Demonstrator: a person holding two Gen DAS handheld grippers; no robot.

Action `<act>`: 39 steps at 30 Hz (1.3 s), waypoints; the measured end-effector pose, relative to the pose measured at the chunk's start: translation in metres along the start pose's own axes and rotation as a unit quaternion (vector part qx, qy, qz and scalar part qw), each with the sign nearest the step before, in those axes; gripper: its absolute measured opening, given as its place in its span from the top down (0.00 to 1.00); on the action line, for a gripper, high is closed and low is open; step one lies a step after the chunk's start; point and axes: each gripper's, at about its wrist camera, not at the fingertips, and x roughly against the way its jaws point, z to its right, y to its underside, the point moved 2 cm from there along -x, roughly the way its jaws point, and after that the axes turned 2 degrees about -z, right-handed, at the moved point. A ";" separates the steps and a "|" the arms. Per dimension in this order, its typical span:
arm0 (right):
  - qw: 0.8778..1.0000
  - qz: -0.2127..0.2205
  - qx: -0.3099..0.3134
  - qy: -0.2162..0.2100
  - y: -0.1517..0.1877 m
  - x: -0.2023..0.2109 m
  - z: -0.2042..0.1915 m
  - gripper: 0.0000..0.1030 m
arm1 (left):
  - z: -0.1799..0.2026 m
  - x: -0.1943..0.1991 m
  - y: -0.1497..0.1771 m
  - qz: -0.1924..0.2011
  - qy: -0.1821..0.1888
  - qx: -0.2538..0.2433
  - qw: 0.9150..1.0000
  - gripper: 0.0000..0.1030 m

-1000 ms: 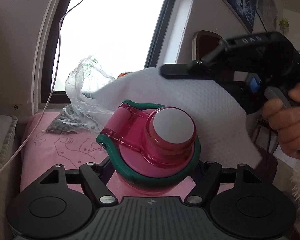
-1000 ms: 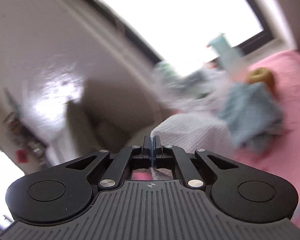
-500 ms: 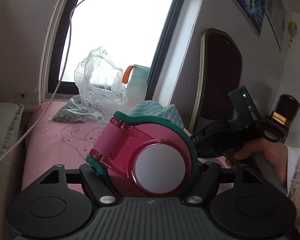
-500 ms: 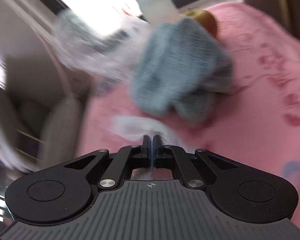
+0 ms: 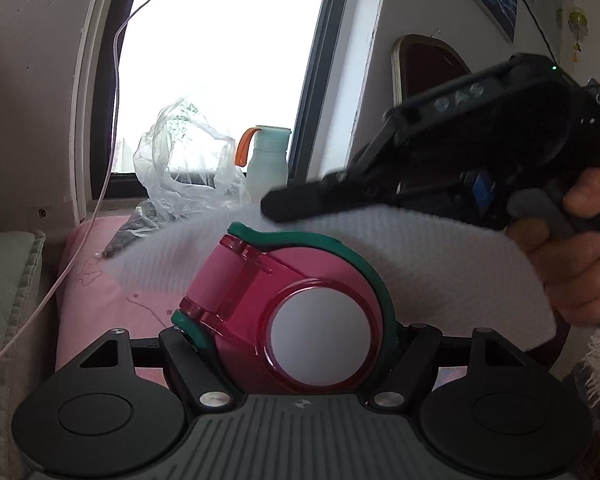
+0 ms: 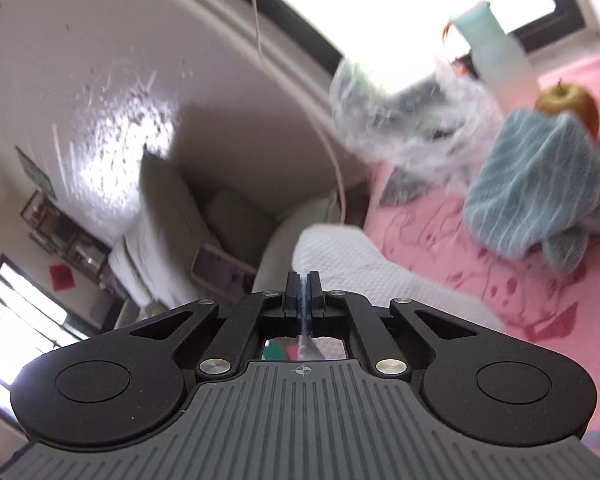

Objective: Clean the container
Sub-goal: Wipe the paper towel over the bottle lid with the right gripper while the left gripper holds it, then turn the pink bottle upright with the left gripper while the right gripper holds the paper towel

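Note:
My left gripper (image 5: 296,344) is shut on a pink container with a green rim (image 5: 296,312), its round grey end facing the camera. My right gripper (image 6: 302,284) is shut on a white paper towel (image 6: 356,256). In the left wrist view the right gripper (image 5: 284,204) sits just above and behind the container, and the paper towel (image 5: 420,264) drapes over the container's far side.
A pink cloth (image 6: 480,248) covers the surface. On it lie a blue towel (image 6: 536,184), an apple (image 6: 568,104), a clear plastic bag (image 5: 184,172) and a pale green bottle (image 5: 268,164) by the window. A white cable (image 5: 112,152) hangs at left. A chair (image 5: 428,68) stands behind.
My right gripper rose from beside the container to above it, bringing the paper towel back over the container's far side. The container stays held in my left gripper.

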 end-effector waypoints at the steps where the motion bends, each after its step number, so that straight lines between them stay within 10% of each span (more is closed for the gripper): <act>1: 1.000 -0.006 -0.005 0.008 0.004 -0.005 0.006 0.98 | 0.001 0.000 0.000 -0.002 0.000 -0.002 1.000 0.31; 6: 0.993 0.017 -0.029 0.114 0.014 -0.010 0.051 0.98 | 0.000 -0.004 -0.004 -0.011 -0.001 -0.009 1.000 0.31; 11: 0.959 -0.013 -0.037 0.282 0.022 0.004 0.109 0.98 | 0.005 -0.020 -0.023 -0.032 -0.002 -0.039 0.999 0.31; 18: 0.963 0.053 -0.062 0.258 0.031 0.043 0.136 0.96 | 0.019 -0.051 -0.053 -0.055 -0.014 -0.064 0.996 0.31; 23: 0.974 0.076 -0.057 0.206 0.044 0.042 0.143 0.65 | 0.021 -0.062 -0.066 -0.089 -0.016 -0.069 0.994 0.31; 27: 0.977 0.090 -0.031 0.191 0.044 0.037 0.132 0.19 | 0.022 -0.068 -0.077 -0.138 -0.015 -0.071 0.988 0.31; 30: 0.972 0.069 -0.002 0.224 0.045 0.022 0.124 0.32 | 0.022 -0.072 -0.082 -0.172 -0.012 -0.090 0.981 0.31; 33: 0.967 0.050 0.006 0.251 0.047 0.013 0.122 0.91 | 0.023 -0.079 -0.085 -0.187 -0.007 -0.116 0.975 0.31; 39: 0.966 0.130 -0.016 0.223 0.053 0.041 0.119 0.93 | 0.031 -0.082 -0.077 -0.149 -0.015 -0.151 0.977 0.29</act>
